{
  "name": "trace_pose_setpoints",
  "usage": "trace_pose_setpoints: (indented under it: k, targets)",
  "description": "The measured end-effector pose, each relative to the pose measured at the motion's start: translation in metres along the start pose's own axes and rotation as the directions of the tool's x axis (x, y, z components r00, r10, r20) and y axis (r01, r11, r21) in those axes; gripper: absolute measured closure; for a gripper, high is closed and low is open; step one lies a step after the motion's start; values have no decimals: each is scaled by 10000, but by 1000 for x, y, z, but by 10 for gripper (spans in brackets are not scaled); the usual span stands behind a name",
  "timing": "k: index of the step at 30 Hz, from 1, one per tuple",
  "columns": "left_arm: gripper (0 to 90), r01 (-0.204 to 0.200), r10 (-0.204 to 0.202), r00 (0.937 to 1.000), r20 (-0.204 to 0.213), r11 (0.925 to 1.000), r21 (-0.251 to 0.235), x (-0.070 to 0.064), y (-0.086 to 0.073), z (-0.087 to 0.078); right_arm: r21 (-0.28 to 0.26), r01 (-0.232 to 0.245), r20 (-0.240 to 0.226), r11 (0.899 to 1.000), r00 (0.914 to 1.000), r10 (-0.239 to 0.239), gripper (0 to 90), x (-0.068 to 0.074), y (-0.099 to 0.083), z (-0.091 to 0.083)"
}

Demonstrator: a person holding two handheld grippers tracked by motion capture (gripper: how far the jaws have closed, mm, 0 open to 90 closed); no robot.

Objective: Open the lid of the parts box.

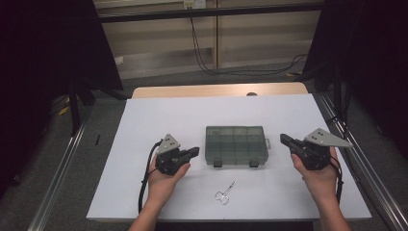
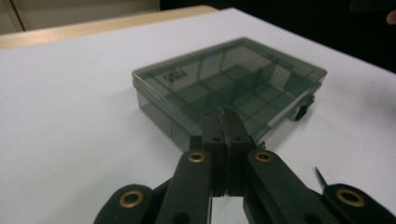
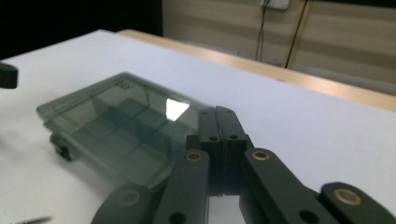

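Lying flat, box (image 1: 236,144) runs left-right; latches nearside.

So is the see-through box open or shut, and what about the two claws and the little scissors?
Smoky see-through plastic compartment box: lid shut, both black front latches down, lying flat on the white table.
Left claw: shut, holding nothing, pointing at the box.
Right claw: shut, holding nothing, pointing at the box.
Small silver metal scissors: blades closed, lying flat, untouched.
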State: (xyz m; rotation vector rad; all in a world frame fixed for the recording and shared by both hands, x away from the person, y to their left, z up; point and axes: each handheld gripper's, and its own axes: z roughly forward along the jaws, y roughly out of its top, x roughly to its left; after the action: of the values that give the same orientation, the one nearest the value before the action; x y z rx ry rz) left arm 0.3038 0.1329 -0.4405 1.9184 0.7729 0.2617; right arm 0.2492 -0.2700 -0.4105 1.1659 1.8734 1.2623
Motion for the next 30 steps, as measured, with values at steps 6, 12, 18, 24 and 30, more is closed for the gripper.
trace_pose_setpoints:
  k: [6, 12, 18, 24, 30]
  targets:
    - [900, -86, 79, 9998, 164, 9989, 456, 0, -7, 10, 1326, 437, -392, 9902, 9985, -388, 900, -1, -8, 10]
    - [900, 64, -76, 9999, 139, 9961, 875, 1, -13, 17, 2388, 455, -557, 9700, 9979, -331, 900, -7, -22, 21]
    - [900, 218, -230, 9997, 76, 9911, 1316, 3, -21, 25, 3128, 644, -810, 9476, 9959, -409, 900, -6, -32, 29]
    - [900, 334, -351, 9993, 84, 9877, 1528, 3, -25, 30, 3724, 1173, -1237, 9206, 9894, -760, 900, -1, -37, 36]
    - [900, 263, -292, 9994, 164, 9874, 1562, 1, -25, 31, 4013, 1491, -1589, 9037, 9830, -916, 900, 4, -39, 39]
